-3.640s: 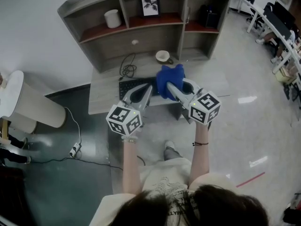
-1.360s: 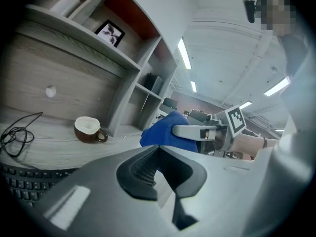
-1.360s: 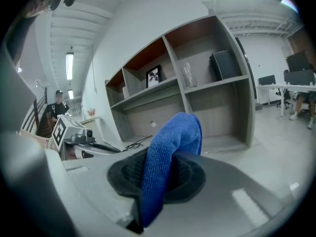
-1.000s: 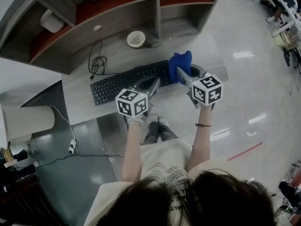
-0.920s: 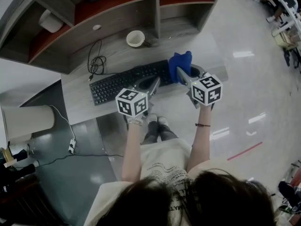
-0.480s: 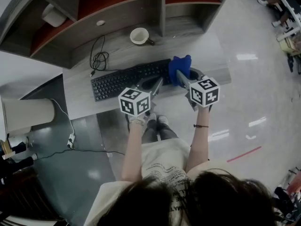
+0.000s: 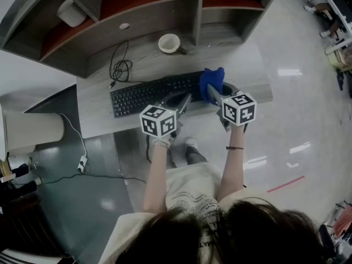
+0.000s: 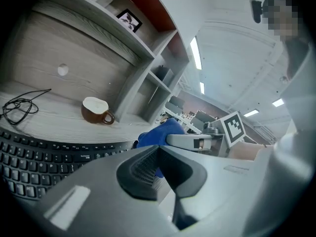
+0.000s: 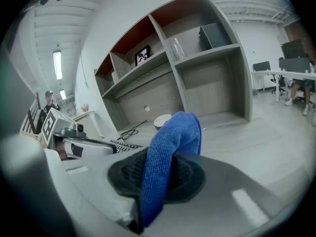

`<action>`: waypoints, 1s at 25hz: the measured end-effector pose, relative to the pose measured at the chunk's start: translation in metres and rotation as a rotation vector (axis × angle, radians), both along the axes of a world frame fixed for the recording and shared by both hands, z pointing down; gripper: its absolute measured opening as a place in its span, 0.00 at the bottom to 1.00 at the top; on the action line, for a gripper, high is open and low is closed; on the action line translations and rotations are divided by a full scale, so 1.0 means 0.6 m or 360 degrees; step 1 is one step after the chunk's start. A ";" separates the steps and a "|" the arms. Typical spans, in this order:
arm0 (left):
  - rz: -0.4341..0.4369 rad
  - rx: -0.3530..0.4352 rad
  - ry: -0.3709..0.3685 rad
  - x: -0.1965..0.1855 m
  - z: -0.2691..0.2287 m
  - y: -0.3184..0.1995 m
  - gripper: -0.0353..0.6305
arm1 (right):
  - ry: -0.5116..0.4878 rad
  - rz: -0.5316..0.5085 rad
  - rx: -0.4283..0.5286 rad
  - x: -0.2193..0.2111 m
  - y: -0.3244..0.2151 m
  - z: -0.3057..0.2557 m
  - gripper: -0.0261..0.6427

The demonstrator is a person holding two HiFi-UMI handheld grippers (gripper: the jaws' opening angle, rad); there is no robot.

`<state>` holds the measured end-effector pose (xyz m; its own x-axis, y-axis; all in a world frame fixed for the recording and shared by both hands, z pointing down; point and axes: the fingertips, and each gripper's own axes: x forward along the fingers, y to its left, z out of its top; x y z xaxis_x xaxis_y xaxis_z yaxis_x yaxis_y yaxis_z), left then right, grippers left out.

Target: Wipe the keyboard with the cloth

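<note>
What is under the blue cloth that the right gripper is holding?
Under the cloth is the right end of the keyboard, which lies on the desk. The keys beneath it are covered, so I cannot tell whether the cloth touches them.

- Honestly, there are no real words, brand names or numbers I can read anywhere here.
- The closest thing to a sign is the left cube (image 7: pixel 158 121) on the left gripper (image 7: pixel 184 100). It has black-and-white square markers, blocky patterns rather than letters.
- Same deal with the right cube (image 7: pixel 238 108) on the right gripper (image 7: pixel 211 92). Each face that shows has its own square pattern.
- The keyboard (image 7: pixel 151 92) has white legends on black keys, but they're too small and blurry to read, even in the left gripper view.
- The framed picture (image 8: pixel 129 19) is just a dark shape on white, and I can't make out any lettering on it.
</note>
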<state>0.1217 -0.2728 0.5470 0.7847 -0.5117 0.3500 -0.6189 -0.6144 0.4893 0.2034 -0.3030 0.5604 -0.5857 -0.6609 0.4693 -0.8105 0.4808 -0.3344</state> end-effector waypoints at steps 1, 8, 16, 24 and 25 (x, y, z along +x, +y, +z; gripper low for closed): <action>0.0008 -0.0001 0.0002 -0.002 0.001 0.002 0.06 | -0.0002 0.0010 -0.0002 -0.002 0.000 0.001 0.13; 0.0047 -0.0015 0.0030 -0.030 0.003 0.013 0.06 | -0.0007 0.0082 -0.0020 -0.025 0.008 0.006 0.13; 0.0068 -0.0029 0.0047 -0.067 0.002 0.021 0.06 | -0.0008 0.0153 -0.0044 -0.053 0.015 0.014 0.13; 0.0045 -0.0029 0.0042 -0.111 0.000 0.023 0.06 | -0.0020 0.0167 -0.0052 -0.081 0.014 0.014 0.13; 0.0039 -0.0030 0.0043 -0.118 0.001 0.023 0.06 | -0.0016 0.0160 -0.0055 -0.087 0.015 0.016 0.13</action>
<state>0.0512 -0.2587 0.5474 0.8063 -0.4854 0.3380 -0.5900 -0.6199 0.5173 0.1514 -0.2943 0.5699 -0.5222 -0.6999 0.4872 -0.8505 0.3855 -0.3578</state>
